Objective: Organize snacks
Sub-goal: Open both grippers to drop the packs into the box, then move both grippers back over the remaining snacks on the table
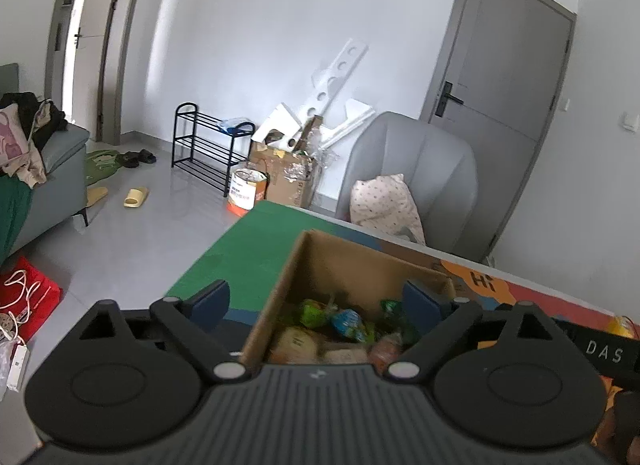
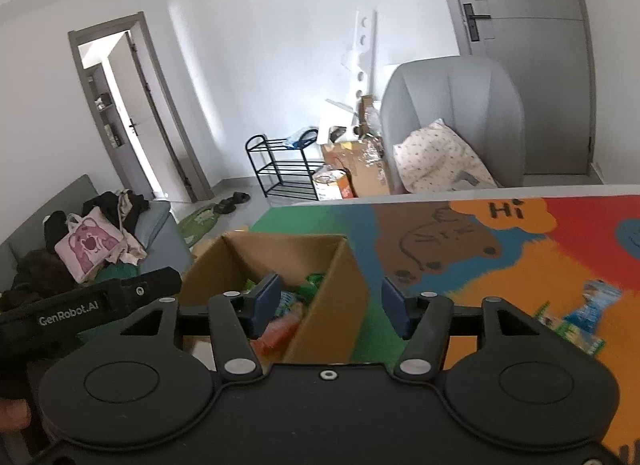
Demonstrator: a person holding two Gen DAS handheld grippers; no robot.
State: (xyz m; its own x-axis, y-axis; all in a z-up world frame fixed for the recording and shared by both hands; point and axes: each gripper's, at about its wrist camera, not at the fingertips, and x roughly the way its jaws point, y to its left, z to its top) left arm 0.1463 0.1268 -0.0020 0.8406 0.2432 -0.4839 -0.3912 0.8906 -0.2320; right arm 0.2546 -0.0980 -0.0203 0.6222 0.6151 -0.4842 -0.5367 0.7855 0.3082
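An open cardboard box (image 1: 340, 265) stands on the colourful table mat (image 1: 248, 257). It holds several snack packets (image 1: 344, 325) in green, blue and orange wrappers. My left gripper (image 1: 316, 303) is open and empty, its jaws straddling the box's near left corner. In the right wrist view the box (image 2: 332, 289) sits low and left of centre. My right gripper (image 2: 330, 307) is open and empty over the box's right wall. More snack packets (image 2: 580, 317) lie on the mat (image 2: 500, 277) to the right. The left gripper's body (image 2: 80, 305) shows at far left.
A grey armchair (image 2: 452, 113) with a pillow stands behind the table's far edge. Cardboard boxes (image 1: 288, 173), a black shoe rack (image 1: 204, 149) and a sofa (image 1: 48, 169) piled with clothes are on the floor to the left.
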